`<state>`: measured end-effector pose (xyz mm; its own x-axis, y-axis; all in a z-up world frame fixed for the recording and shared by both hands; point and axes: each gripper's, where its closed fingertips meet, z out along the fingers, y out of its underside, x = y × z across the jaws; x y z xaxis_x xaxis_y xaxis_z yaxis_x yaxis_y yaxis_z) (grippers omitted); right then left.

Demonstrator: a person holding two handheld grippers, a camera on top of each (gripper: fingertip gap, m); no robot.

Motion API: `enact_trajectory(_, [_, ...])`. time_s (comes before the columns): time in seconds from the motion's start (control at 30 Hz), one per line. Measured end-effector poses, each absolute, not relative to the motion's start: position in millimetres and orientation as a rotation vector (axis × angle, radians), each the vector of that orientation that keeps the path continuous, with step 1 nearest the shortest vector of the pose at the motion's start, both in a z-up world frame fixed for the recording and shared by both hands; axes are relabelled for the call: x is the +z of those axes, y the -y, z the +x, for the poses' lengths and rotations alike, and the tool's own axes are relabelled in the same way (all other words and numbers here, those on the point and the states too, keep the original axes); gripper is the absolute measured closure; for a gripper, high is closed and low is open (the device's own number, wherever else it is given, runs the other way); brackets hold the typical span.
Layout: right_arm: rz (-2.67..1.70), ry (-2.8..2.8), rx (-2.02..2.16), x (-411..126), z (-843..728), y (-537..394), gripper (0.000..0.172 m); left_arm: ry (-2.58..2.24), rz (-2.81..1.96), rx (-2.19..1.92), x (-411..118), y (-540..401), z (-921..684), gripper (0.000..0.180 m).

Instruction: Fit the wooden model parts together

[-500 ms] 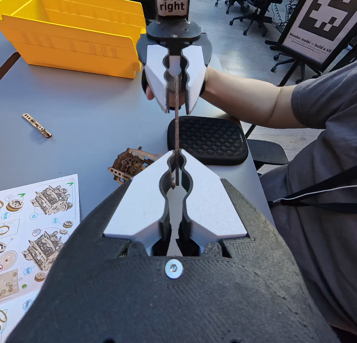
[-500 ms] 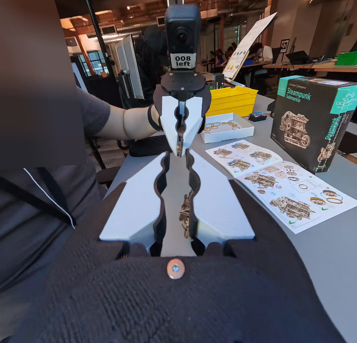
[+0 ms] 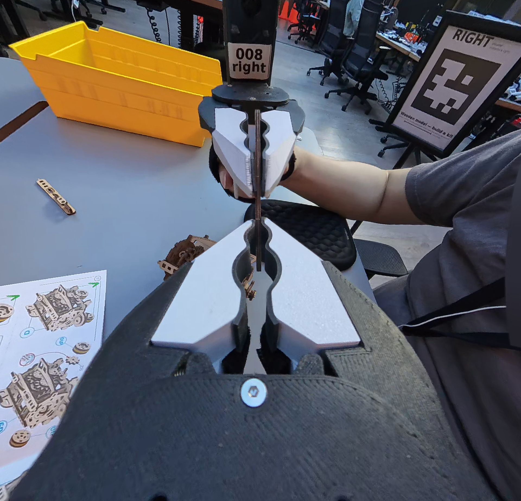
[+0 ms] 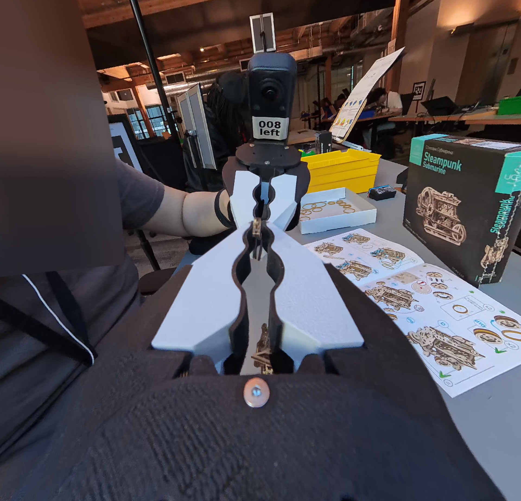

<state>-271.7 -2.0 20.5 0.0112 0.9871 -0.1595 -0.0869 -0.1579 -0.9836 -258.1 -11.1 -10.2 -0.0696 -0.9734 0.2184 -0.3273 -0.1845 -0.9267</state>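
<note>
On the grey table (image 3: 127,177): one yellow bin (image 3: 118,90), one wooden strip (image 3: 55,196).

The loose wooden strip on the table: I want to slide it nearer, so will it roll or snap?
The wooden strip lies flat, so it should slide, not roll. It looks thin and pierced with holes, so probably light and easy to snap.

Right gripper (image 4: 258,229) closed on a thin wooden strip (image 4: 256,228), tip-to-tip with the left gripper (image 4: 263,215) above the grey table (image 4: 465,419).
</note>
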Motion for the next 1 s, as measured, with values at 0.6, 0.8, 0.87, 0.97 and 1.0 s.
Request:
enact_trajectory(0.6, [-1.418,1.191,1.194,-5,-267,1,0.17,-1.528,-1.602,-1.217,-29,10,-253,0.18])
enact_trajectory(0.8, [-1.463,1.252,1.08,-16,-262,2,0.172,-1.572,-1.627,-1.224,-41,12,-249,0.18])
enact_trajectory(0.87, [-1.477,1.275,1.08,-21,-260,4,0.172,-1.597,-1.636,-1.211,-46,13,-247,0.18])
enact_trajectory(0.97, [-1.461,1.24,1.101,-21,-258,3,0.172,-1.576,-1.625,-1.208,-45,11,-245,0.18])
enact_trajectory(1.0, [-1.438,1.225,1.108,-19,-258,3,0.172,-1.569,-1.623,-1.224,-43,11,-244,0.18])
